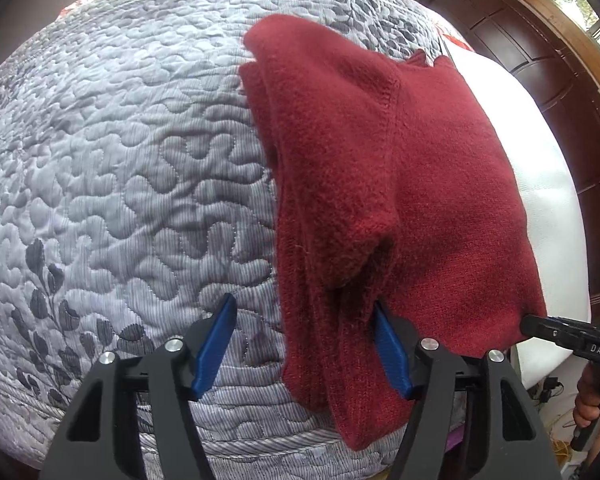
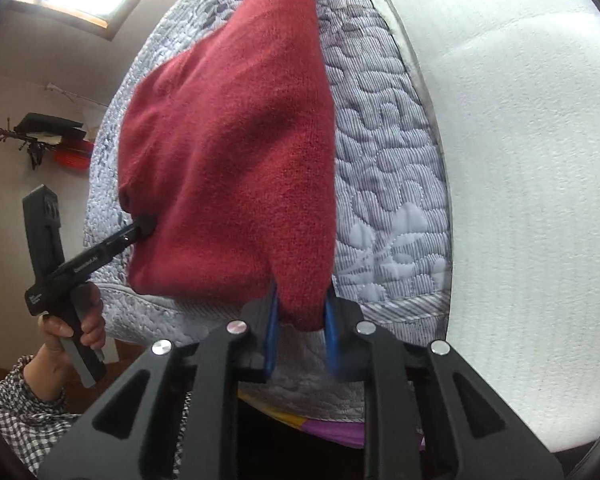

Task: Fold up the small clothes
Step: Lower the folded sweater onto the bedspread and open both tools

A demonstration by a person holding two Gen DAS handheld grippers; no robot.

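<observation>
I am pinching the red sweater [image 2: 236, 152] corner, lower centre, in my right tongs [image 2: 302, 324] to anchor the fold; my left tongs [image 1: 304, 344] are gaping, 1 blade seemingly tucked under its hem.

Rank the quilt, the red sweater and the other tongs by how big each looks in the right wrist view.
1. Quilt, though the sweater hides much of it, so first place is close.
2. Red sweater.
3. Left tongs, clearly smallest; they sit farther from this camera, so their true size is unsure.

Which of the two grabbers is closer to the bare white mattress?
Right. The right gripper pinches the red sweater corner beside the white mattress; the left gripper straddles the sweater's far folded edge.
</observation>
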